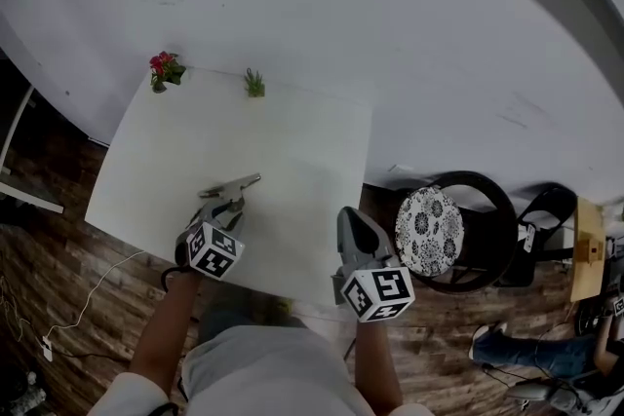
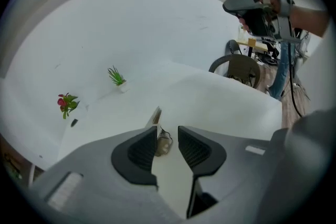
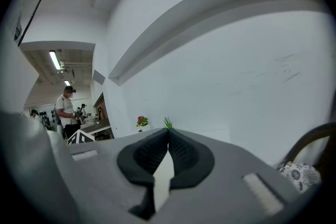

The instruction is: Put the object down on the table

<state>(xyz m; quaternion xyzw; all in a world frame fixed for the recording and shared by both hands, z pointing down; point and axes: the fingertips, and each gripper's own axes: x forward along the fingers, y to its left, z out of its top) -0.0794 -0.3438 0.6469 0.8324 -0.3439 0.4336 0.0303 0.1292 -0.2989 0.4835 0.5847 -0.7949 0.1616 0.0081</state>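
A white wall (image 1: 390,24) is seen behind a white table (image 1: 273,141), and a chair (image 1: 434,229) with a patterned cushion is placed at 3 o'clock of the table. The right gripper (image 1: 349,215) is held over the table's near edge at 5 o'clock, its jaws clenched tip to tip with nothing between them. The left gripper (image 1: 232,206) is held at 7 o'clock with its jaws spread. The metal object (image 1: 237,183) is laid on the table between and just past their tips, toward 12 o'clock, and no pad is seen pressing on it. A red flower (image 1: 166,68) is set at the table's 11 o'clock corner, and a green plant (image 1: 254,83) at 12 o'clock on the far edge
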